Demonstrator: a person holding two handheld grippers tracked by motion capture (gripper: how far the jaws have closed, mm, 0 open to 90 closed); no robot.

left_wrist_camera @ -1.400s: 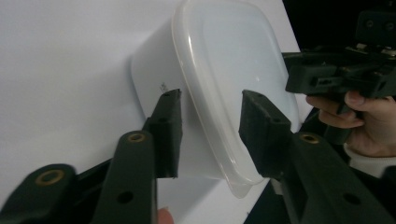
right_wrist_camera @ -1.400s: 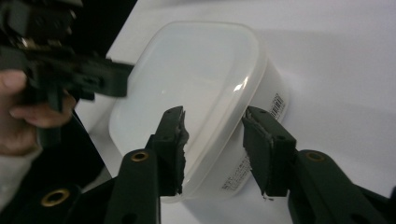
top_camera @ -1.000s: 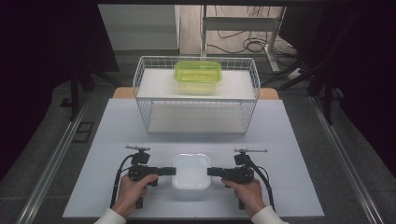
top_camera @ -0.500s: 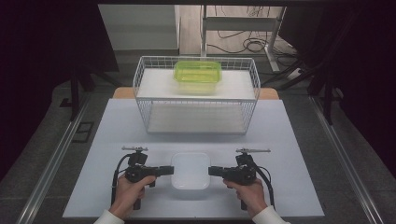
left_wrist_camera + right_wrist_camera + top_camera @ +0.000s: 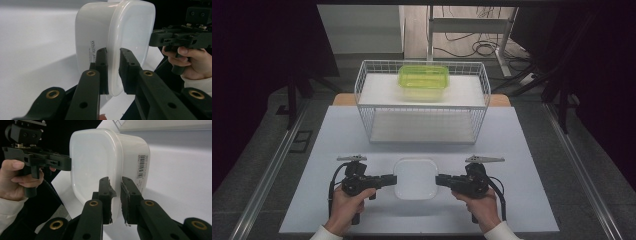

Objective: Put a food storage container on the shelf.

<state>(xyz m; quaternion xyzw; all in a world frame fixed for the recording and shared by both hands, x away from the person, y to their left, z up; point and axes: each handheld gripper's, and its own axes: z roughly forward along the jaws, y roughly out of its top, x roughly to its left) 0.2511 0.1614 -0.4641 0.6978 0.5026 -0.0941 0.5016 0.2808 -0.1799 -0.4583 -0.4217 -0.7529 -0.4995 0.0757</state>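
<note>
Now I hold the white container (image 5: pixel 415 178) between both tools; left gripper (image 5: pixel 113 72) and right gripper (image 5: pixel 115 197) each seemingly pinch opposite rim edges near the table's (image 5: pixel 337 135) front.

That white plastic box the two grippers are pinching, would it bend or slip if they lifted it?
The white box looks thin and translucent, so probably light. Each gripper, left and right, clamps only its narrow rim, which may flex a little. Its smooth, glossy plastic could slip, though being held on two opposite sides should keep it level.
</note>
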